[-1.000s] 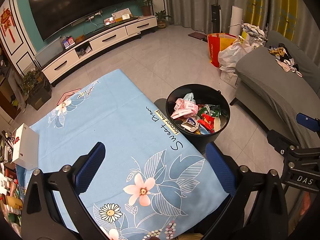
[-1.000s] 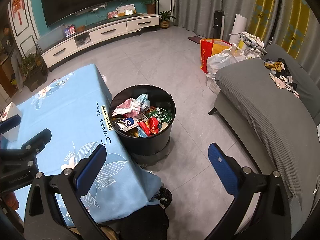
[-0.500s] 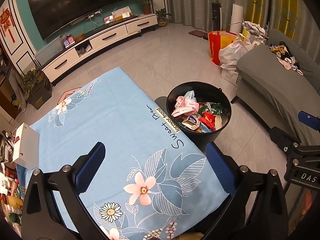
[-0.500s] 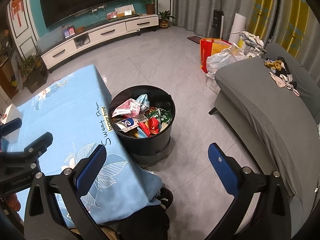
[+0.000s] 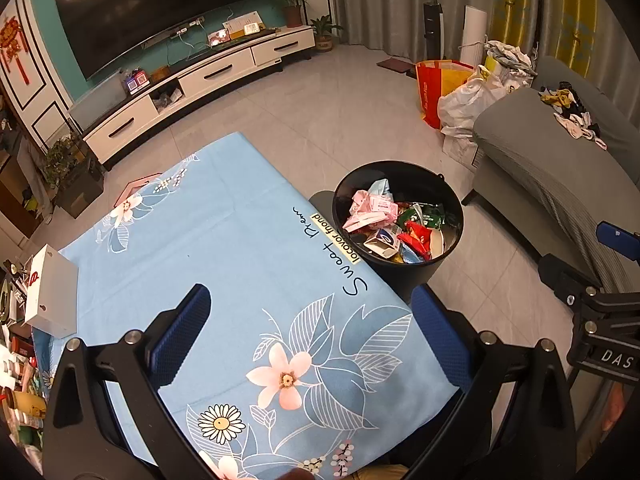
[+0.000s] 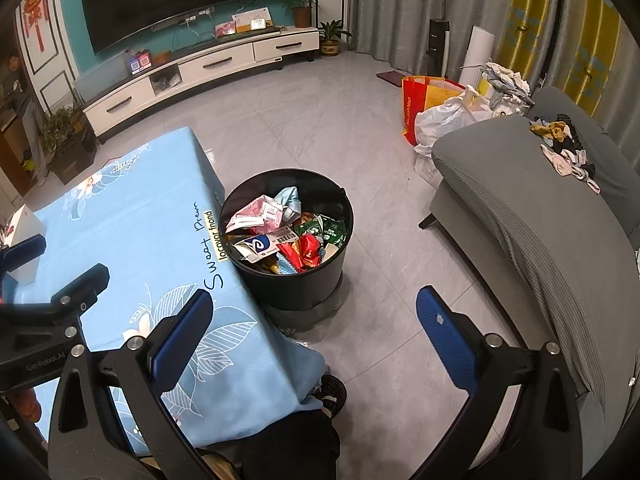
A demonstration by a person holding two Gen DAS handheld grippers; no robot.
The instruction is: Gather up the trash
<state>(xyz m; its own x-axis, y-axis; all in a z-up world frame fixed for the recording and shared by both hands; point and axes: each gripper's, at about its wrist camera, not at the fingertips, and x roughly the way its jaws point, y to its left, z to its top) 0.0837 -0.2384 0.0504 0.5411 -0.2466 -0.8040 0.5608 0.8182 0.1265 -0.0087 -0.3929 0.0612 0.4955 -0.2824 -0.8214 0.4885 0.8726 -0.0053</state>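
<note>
Bench cover (image 5: 224, 248): light-blue woven cloth, matt, printed with flowers and lettering, faintly creased.
Bin (image 6: 298, 292), just beside the bench: black plastic, smooth, dull sheen on the wall.
Trash (image 6: 280, 236) inside the bin: glossy foil and plastic wrappers, crumpled paper, printed card.
Floor (image 6: 304, 120) around the bin: pale polished tile, glossy, reflective.
Sofa (image 6: 532, 216), across the floor from the bin: grey ribbed cloth, matt.
Left tongs (image 5: 310, 334): matt black plastic frame, metal screws, blue textured pads (image 5: 180, 332).
Box (image 5: 50, 288) on the bench, well apart from the bin: white smooth card.
</note>
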